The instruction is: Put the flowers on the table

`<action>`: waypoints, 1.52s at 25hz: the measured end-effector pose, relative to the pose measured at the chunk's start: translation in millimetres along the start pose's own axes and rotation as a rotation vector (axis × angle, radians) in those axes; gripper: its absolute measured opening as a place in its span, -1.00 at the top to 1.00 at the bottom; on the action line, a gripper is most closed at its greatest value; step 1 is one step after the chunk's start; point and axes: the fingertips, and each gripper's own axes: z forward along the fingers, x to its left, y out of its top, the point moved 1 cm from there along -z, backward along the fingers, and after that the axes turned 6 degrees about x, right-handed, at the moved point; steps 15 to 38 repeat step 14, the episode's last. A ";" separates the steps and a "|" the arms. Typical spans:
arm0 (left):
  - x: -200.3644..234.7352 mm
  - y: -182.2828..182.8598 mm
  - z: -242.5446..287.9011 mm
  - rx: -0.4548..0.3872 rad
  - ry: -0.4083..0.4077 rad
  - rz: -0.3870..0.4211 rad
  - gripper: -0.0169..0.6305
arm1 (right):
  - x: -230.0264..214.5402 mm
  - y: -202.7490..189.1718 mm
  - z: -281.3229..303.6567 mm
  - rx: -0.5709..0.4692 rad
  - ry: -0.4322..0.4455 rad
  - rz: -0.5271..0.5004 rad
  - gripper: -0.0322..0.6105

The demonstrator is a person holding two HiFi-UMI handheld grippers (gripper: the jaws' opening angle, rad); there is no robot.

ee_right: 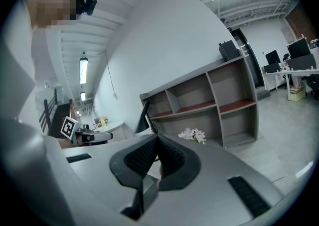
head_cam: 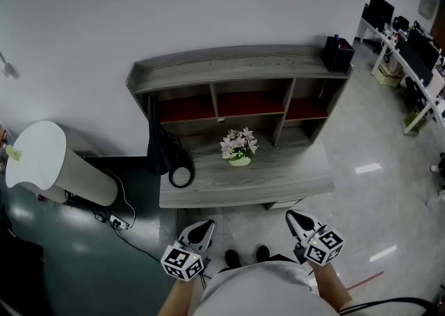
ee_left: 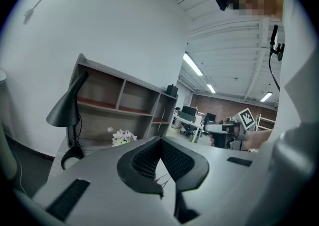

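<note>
A small pot of pink and white flowers (head_cam: 239, 146) stands on the grey wooden table (head_cam: 292, 177), in front of its shelf unit. The flowers also show far off in the left gripper view (ee_left: 123, 137) and the right gripper view (ee_right: 193, 134). My left gripper (head_cam: 201, 228) is held low near the person's body, short of the table's front edge, shut with nothing between its jaws (ee_left: 160, 141). My right gripper (head_cam: 297, 218) hangs level with it on the right, also shut and empty (ee_right: 157, 138).
A black desk lamp (head_cam: 160, 144) with a ring base stands at the table's left end. A black box (head_cam: 338, 53) sits on the shelf top at the right. A white round stand (head_cam: 43, 158) and a power strip (head_cam: 117, 222) lie left of the table. Office desks (head_cam: 410, 64) stand at the far right.
</note>
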 end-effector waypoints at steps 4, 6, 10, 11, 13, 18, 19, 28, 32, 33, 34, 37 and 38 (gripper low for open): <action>-1.2 0.9 0.2 0.001 0.007 0.004 0.92 | -3.1 4.4 -3.3 -0.002 0.003 -0.003 0.85; -0.8 2.4 1.0 0.001 0.012 0.000 0.92 | -5.3 5.7 -4.6 -0.002 0.006 -0.003 0.85; 1.1 8.6 -0.1 0.000 0.023 -0.009 0.92 | -8.1 10.1 -7.8 -0.010 0.013 0.024 0.85; 1.6 9.4 -0.2 0.002 0.026 -0.007 0.92 | -9.0 11.8 -9.2 -0.017 0.016 0.038 0.85; 2.9 10.6 0.0 0.005 0.032 -0.002 0.92 | -11.6 15.3 -12.0 -0.034 0.020 0.063 0.85; 3.5 11.1 0.2 0.006 0.035 0.000 0.92 | -13.0 17.2 -13.3 -0.042 0.020 0.073 0.85; 3.5 11.1 0.2 0.006 0.035 0.000 0.92 | -13.0 17.2 -13.3 -0.042 0.020 0.073 0.85; 3.5 11.1 0.2 0.006 0.035 0.000 0.92 | -13.0 17.2 -13.3 -0.042 0.020 0.073 0.85; 3.5 11.1 0.2 0.006 0.035 0.000 0.92 | -13.0 17.2 -13.3 -0.042 0.020 0.073 0.85; 3.5 11.1 0.2 0.006 0.035 0.000 0.92 | -13.0 17.2 -13.3 -0.042 0.020 0.073 0.85; 3.5 11.1 0.2 0.006 0.035 0.000 0.92 | -13.0 17.2 -13.3 -0.042 0.020 0.073 0.85; 3.5 11.1 0.2 0.006 0.035 0.000 0.92 | -13.0 17.2 -13.3 -0.042 0.020 0.073 0.85; 3.5 11.1 0.2 0.006 0.035 0.000 0.92 | -13.0 17.2 -13.3 -0.042 0.020 0.073 0.85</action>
